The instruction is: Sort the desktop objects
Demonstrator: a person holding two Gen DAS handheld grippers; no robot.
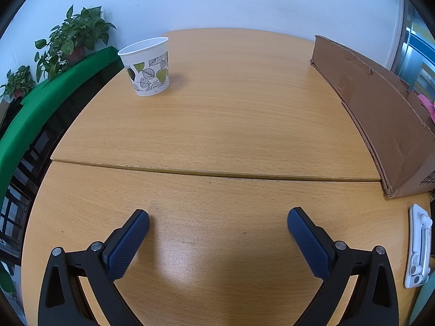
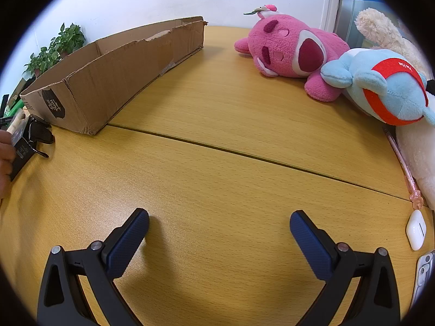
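My left gripper [image 1: 218,217] is open above the bare wooden desk [image 1: 217,125], holding nothing. A paper cup [image 1: 146,66] with a leaf print stands upright at the far left. A long cardboard box [image 1: 380,114] runs along the right. My right gripper [image 2: 219,218] is also open and empty over the desk [image 2: 217,114]. To its right lie a pink plush [image 2: 288,51], a blue plush [image 2: 386,87], a pink pen [image 2: 405,168] and a white earbud case [image 2: 415,229]. The same cardboard box [image 2: 108,78] sits at its left.
A white flat holder [image 1: 418,247] lies at the desk's right edge. Dark sunglasses [image 2: 40,133] rest by the box end, beside a hand [image 2: 5,160] holding the other gripper. A phone corner [image 2: 424,269] shows bottom right. Potted plants [image 1: 73,40] and a green ledge [image 1: 40,103] line the left.
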